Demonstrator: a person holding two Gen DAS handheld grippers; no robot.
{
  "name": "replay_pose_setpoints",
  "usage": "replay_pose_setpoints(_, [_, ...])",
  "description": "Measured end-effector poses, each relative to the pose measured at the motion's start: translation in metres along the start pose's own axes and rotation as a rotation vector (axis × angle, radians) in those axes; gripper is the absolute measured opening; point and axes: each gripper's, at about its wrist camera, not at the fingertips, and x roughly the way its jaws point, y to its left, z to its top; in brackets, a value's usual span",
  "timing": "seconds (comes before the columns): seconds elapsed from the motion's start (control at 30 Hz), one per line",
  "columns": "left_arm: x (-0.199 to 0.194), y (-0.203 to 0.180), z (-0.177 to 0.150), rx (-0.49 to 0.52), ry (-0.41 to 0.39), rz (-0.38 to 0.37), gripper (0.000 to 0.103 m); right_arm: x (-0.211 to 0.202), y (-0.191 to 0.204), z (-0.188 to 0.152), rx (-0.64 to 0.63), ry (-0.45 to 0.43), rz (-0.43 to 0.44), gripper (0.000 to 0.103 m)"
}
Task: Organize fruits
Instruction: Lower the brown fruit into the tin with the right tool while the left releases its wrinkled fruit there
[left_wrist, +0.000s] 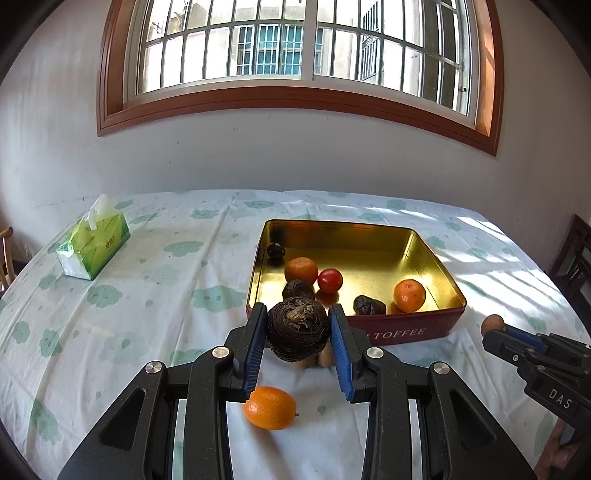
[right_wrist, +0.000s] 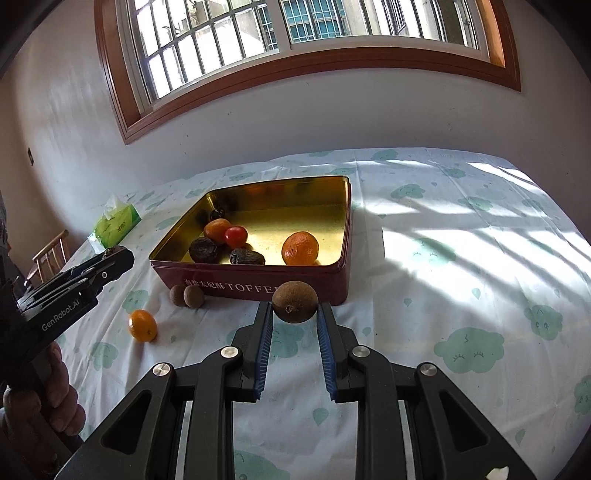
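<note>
The step in hand looks like carrying fruit to the tin, which sits toward the table's far side, already holding oranges, a red fruit and dark ones; the left gripper has its jaws clamped on a dark wrinkled fruit, held above the near wall; the right gripper pinches a small brown fruit just short of it; a kumquat and two brown fruits lie loose near the near edge; next, each load needs lifting over the rim before release.
</note>
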Motion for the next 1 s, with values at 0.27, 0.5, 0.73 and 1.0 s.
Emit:
replay_pose_setpoints(0.27, [0.016,0.001,0.026,0.024,-0.033,0.006,0.035,0.013,0.002,0.022,-0.019,-0.020,0.001,0.022])
replay_pose_setpoints(0.5, [0.042,0.004,0.037,0.046,-0.018,0.023,0.035,0.033,-0.001,0.034,-0.018,-0.016,0.000,0.022])
replay_pose_setpoints(0.73, [0.065,0.007,0.049,0.065,-0.006,0.029,0.035,0.056,-0.003,0.042,-0.025,0.005,0.001,0.022])
replay_pose_setpoints(1.0, [0.085,0.004,0.052,0.097,0.012,0.029,0.035,0.073,-0.006,0.040,-0.016,0.030,0.000,0.023])
